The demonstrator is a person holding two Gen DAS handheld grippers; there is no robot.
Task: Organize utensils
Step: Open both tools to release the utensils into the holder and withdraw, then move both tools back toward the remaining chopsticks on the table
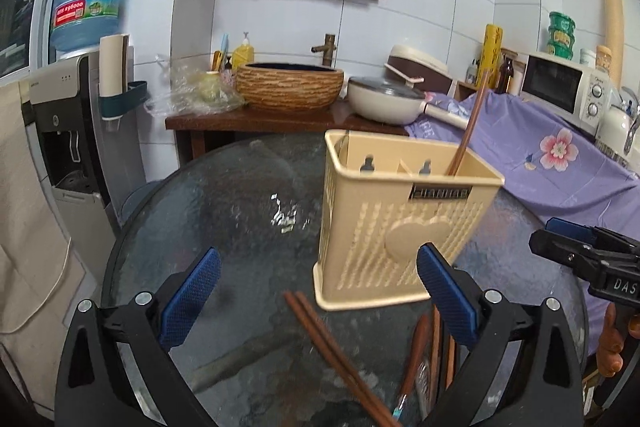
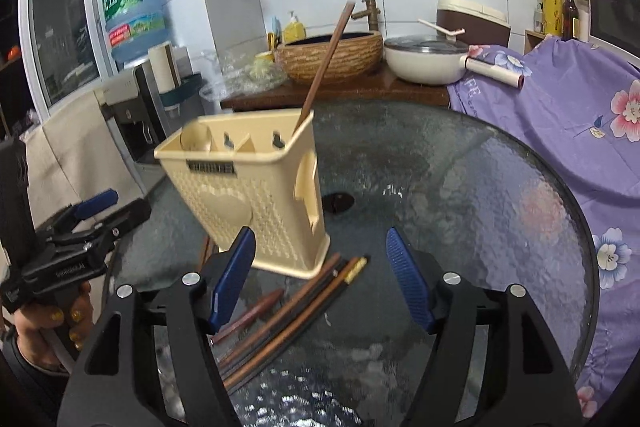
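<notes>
A cream plastic utensil holder [image 1: 400, 219] stands on the round glass table [image 1: 224, 195], with one brown chopstick [image 1: 468, 131] leaning out of its right compartment. Two brown chopsticks [image 1: 332, 355] and more utensils [image 1: 416, 355] lie loose on the glass in front of it. My left gripper [image 1: 318, 267] is open above them, holding nothing. In the right wrist view the holder [image 2: 256, 195] has a spoon [image 2: 196, 139] in its left compartment. A bundle of chopsticks [image 2: 296, 311] lies below my open, empty right gripper [image 2: 320, 251]. A hand holds the left gripper [image 2: 100, 211] at the left edge.
Behind the table a wooden counter carries a woven basin [image 1: 288, 87] and a lidded white pan [image 1: 384, 99]. A purple flowered cloth [image 2: 580, 115] covers the surface to the right, with a microwave [image 1: 564, 87] on it. A water dispenser [image 1: 68, 131] stands at the left.
</notes>
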